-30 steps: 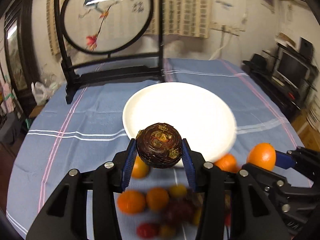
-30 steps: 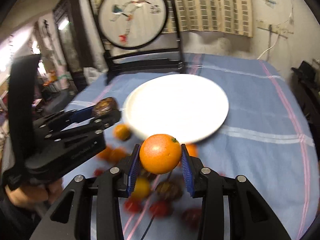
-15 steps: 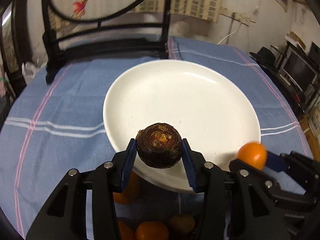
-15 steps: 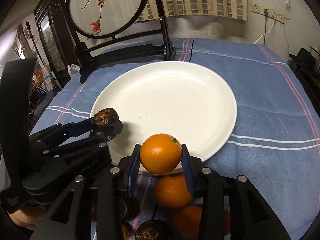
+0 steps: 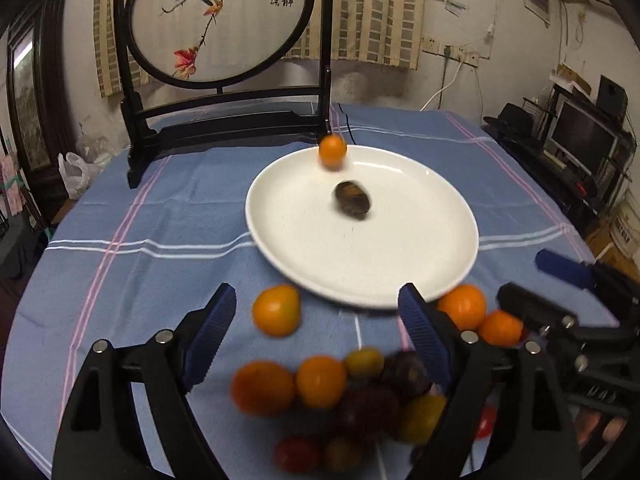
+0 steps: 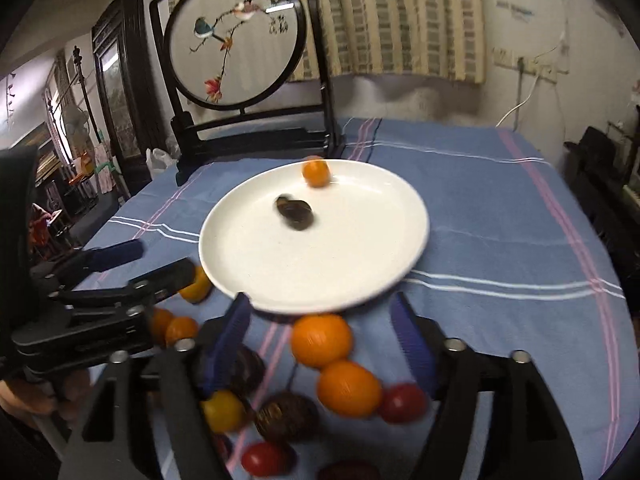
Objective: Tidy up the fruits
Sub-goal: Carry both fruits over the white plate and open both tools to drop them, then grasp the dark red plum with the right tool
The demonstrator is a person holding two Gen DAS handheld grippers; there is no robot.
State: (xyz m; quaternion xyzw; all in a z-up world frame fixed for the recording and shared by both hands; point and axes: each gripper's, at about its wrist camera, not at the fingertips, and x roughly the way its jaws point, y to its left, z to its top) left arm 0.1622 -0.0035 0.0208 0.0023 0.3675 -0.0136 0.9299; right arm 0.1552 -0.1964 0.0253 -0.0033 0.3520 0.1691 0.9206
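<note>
A white plate [image 5: 400, 280] [image 6: 360, 280] lies on the blue cloth. On it lie a dark brown round fruit [image 5: 353, 201] [image 6: 295, 212] near the middle and an orange [image 5: 332, 152] [image 6: 316, 173] at the far rim. My left gripper [image 5: 316, 328] is open and empty, in front of the plate's near edge. My right gripper [image 6: 322, 338] is open and empty, also in front of the plate. It shows from the side in the left wrist view [image 5: 560, 280]. A pile of oranges [image 5: 276, 310] [image 6: 320, 340], red, yellow and dark fruits lies below both grippers.
A black wooden stand with a round embroidered screen [image 5: 218, 20] [image 6: 234, 36] stands at the table's far side behind the plate. The blue cloth [image 5: 160, 208] [image 6: 500, 220] covers the round table. Furniture and a monitor [image 5: 580, 140] stand at the right wall.
Both grippers opened and let go of their fruit onto the plate: the left the dark fruit, the right the orange. Both then drew back toward the fruit pile.
</note>
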